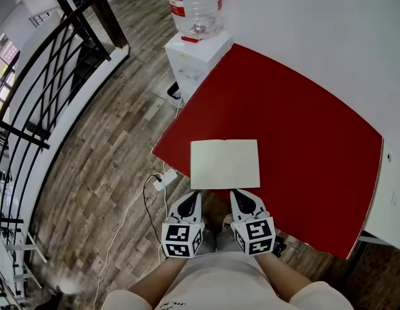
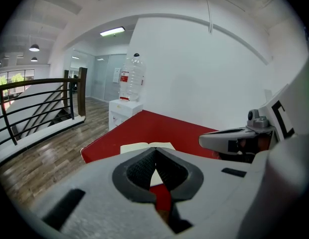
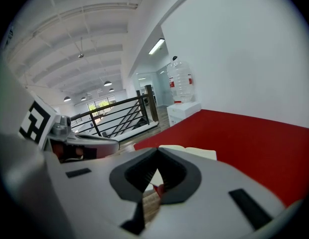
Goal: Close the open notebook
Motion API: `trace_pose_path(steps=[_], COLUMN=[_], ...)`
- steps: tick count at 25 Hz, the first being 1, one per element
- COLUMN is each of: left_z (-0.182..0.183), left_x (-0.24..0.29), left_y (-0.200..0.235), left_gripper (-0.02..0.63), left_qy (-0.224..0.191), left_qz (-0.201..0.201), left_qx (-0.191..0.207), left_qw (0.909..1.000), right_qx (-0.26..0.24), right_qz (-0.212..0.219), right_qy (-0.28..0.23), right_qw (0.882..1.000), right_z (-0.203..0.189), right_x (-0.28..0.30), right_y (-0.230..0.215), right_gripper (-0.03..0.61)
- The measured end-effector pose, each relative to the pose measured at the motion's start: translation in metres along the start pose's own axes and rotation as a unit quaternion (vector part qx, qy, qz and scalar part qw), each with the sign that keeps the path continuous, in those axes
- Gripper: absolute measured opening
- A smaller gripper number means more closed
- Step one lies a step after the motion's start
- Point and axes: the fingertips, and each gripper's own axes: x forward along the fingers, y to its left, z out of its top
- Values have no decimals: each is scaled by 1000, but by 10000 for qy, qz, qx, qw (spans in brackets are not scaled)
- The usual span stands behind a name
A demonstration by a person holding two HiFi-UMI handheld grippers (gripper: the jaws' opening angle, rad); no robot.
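Note:
The open notebook [image 1: 224, 163] lies flat near the front edge of the red table [image 1: 297, 121], with blank cream pages facing up. Both grippers hover just short of that edge, over the floor. My left gripper [image 1: 193, 196] is shut and empty, its tips a little in front of the notebook's left page. My right gripper [image 1: 239, 194] is also shut and empty, in front of the right page. In the left gripper view the closed jaws [image 2: 155, 150] point at the notebook [image 2: 139, 146]. The right gripper view shows the same: its jaws [image 3: 157, 151] meet below the notebook [image 3: 197, 152].
A white water dispenser [image 1: 193, 50] with a clear bottle stands at the table's far left corner. A black railing [image 1: 45, 102] runs along the left. A power strip [image 1: 165, 179] and cable lie on the wooden floor by the table. A white cabinet [image 1: 390, 199] adjoins the table's right side.

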Motion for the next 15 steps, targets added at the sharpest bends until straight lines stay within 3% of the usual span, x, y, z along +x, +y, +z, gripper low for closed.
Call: trace_pose_path(steps=[5,15], left_z=[-13,-43], left_x=[22,47], left_y=[7,30], left_gripper=[6,6], left_qy=[112,263], left_qz=[97,194], left_qx=[120,-48], left_qw=[9998,9995], right_qx=[-10,15], right_qz=[-3,-67], right_qy=[99,226], right_qw=[10000,9997], right_z=[-13,-36], right_x=[21,47], right_y=[-13,-17], right_gripper=[6,6])
